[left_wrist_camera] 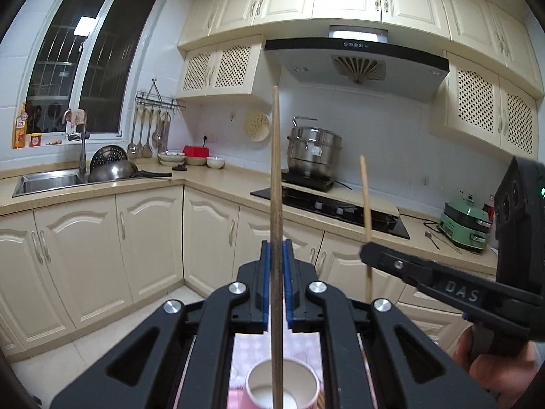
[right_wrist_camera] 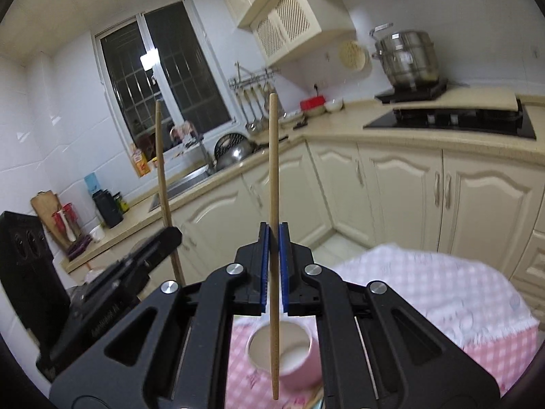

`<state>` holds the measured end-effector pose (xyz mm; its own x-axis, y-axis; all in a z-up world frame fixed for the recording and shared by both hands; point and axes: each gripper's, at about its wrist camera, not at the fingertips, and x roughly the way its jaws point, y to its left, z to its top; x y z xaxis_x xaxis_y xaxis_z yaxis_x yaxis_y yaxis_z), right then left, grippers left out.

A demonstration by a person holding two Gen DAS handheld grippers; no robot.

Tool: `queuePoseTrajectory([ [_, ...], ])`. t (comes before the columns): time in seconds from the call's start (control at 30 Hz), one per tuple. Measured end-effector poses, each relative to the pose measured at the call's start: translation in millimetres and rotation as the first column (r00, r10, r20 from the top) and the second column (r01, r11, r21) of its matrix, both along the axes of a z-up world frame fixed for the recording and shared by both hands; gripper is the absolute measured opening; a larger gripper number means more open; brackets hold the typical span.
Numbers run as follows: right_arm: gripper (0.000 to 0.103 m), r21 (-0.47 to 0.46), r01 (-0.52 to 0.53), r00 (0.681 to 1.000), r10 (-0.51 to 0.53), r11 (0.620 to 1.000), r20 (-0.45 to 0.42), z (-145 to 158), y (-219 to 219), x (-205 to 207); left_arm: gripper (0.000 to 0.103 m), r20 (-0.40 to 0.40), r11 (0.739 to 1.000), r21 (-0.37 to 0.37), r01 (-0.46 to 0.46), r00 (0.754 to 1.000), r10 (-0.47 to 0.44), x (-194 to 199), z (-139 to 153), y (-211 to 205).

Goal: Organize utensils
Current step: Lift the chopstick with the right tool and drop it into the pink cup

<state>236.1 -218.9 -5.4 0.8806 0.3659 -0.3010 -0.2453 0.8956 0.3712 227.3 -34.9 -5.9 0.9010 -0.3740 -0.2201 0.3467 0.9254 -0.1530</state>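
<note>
Each gripper, left gripper (left_wrist_camera: 276, 255) and right gripper (right_wrist_camera: 273, 238), pinches one thin, stiff, light wooden chopstick (left_wrist_camera: 276, 170) mid-shaft above the pink round cup (right_wrist_camera: 284, 354); slippery, likely to pivot.

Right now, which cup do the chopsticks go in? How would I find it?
Find the table with the pink checked cloth. On it, right under the two grippers, stands a cup. It is pink outside, white and empty inside, and the only cup there.
</note>
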Motion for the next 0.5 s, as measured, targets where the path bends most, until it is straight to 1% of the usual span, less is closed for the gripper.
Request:
queuePoseTrajectory([
  [0.17,0.006,-0.004,0.012,1.0,-0.012,1.0,0.001,-11,7,21,0.007,-0.001,1.0,0.006,-0.008,1.0,0.008,18,-20,-10],
  [0.37,0.006,-0.017,0.009,1.0,-0.009,1.0,-0.021,-27,12,35,0.007,-0.048,1.0,-0.012,-0.022,0.999,0.022,35,-48,-6],
  [0.5,0.006,-0.033,0.0,0.999,-0.002,0.999,-0.05,-37,15,41,0.007,-0.067,1.0,-0.003,-0.021,0.998,0.021,40,-58,-4],
])
